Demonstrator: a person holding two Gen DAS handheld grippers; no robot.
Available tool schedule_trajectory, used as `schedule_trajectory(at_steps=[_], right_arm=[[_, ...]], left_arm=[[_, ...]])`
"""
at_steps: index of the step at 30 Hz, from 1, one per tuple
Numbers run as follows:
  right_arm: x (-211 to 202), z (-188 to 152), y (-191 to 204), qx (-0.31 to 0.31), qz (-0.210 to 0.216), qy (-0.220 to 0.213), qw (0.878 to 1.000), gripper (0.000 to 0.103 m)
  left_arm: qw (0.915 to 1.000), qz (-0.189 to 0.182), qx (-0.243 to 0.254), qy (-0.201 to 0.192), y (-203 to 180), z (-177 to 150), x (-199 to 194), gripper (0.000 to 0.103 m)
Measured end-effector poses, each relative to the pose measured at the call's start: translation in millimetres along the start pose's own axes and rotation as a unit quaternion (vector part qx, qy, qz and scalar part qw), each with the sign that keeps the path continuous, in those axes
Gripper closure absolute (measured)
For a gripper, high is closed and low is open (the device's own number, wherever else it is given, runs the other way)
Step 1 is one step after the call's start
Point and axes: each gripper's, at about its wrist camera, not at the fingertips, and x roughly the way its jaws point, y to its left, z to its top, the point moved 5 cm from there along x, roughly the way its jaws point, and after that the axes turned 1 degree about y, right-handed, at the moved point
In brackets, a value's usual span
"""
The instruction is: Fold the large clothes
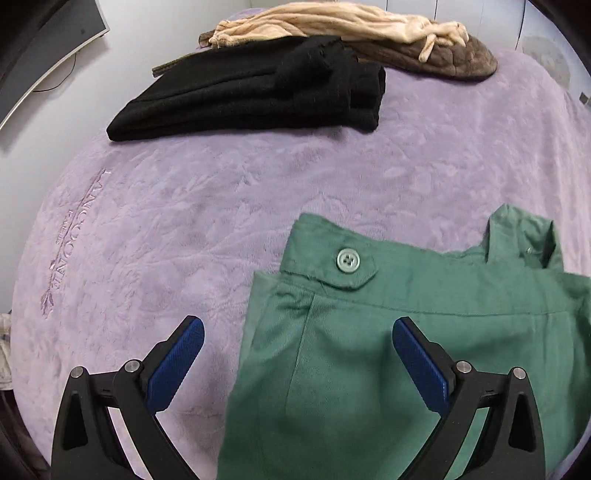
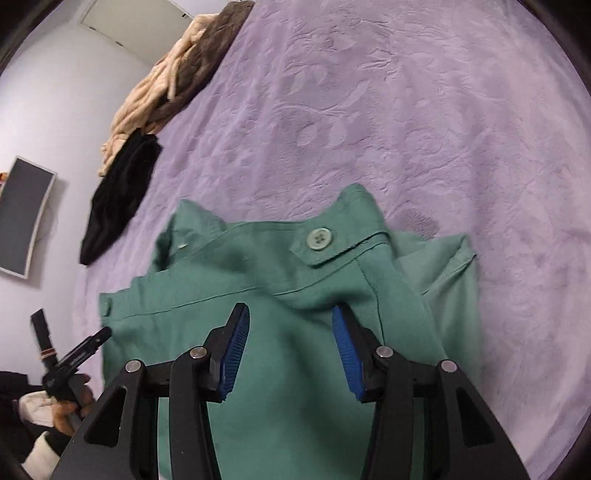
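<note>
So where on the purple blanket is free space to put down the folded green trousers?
Free: the wide patch of purple blanket between the green trousers and the black garment. Crowded: the far edge, with the black garment, the beige garment and the brown one.

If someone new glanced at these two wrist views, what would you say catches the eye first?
The green trousers stand out, lying waistband-up on the lilac embossed blanket with a pale button on the tab. Both grippers hang just over them with blue-padded fingers apart: the left gripper at one edge, the right gripper below the waistband. Farther back lie a folded black garment and a beige and brown heap.
</note>
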Motion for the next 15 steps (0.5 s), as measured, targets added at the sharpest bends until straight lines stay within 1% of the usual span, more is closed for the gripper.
schedule_trajectory(at_steps=[1, 2, 3, 4, 5, 7, 8, 9, 11, 13, 15], right_arm=[[6, 3, -17, 0.034, 0.001, 0.003, 0.999, 0.076], [11, 3, -34, 0.075, 0.019, 0.009, 0.997, 0.086], [13, 2, -47, 0.105, 0.035, 0.011, 0.994, 0.1], [11, 1, -54, 0.122, 0.051, 0.008, 0.991, 0.102], [7, 0, -59, 0.13, 0.056, 0.003, 0.99, 0.102], [-3, -3, -61, 0.13, 0.047, -0.007, 0.99, 0.101], [-9, -5, -60, 0.13, 0.042, -0.009, 0.991, 0.098], [-17, -8, -58, 0.128, 0.033, -0.009, 0.991, 0.095], [-32, -16, -49, 0.111, 0.036, -0.01, 0.993, 0.093], [-42, -28, -29, 0.078, 0.049, -0.005, 0.996, 0.092], [-47, -51, -2, 0.04, 0.068, 0.015, 0.997, 0.092]], left_arm=[[1.0, 0.008, -0.001, 0.004, -1, -3, 9, 0.001], [0.9996, 0.025, -0.007, 0.006, 0, -6, 19, 0.001], [0.9992, 0.035, -0.018, 0.011, 4, -7, 28, 0.001], [0.9988, 0.034, -0.032, 0.016, 11, -9, 33, 0.001], [0.9981, 0.029, -0.05, 0.018, 21, -9, 37, 0.001], [0.9961, 0.026, -0.081, 0.023, 42, -9, 40, 0.0], [0.9952, 0.025, -0.091, 0.025, 51, -8, 38, 0.0], [0.9944, 0.037, -0.096, 0.024, 59, -7, 36, 0.0], [0.9944, 0.041, -0.096, 0.016, 73, -6, 23, 0.0], [0.9947, 0.046, -0.091, 0.008, 80, -9, 8, 0.0], [0.9968, 0.019, -0.078, 0.0, 78, -16, -11, 0.0]])
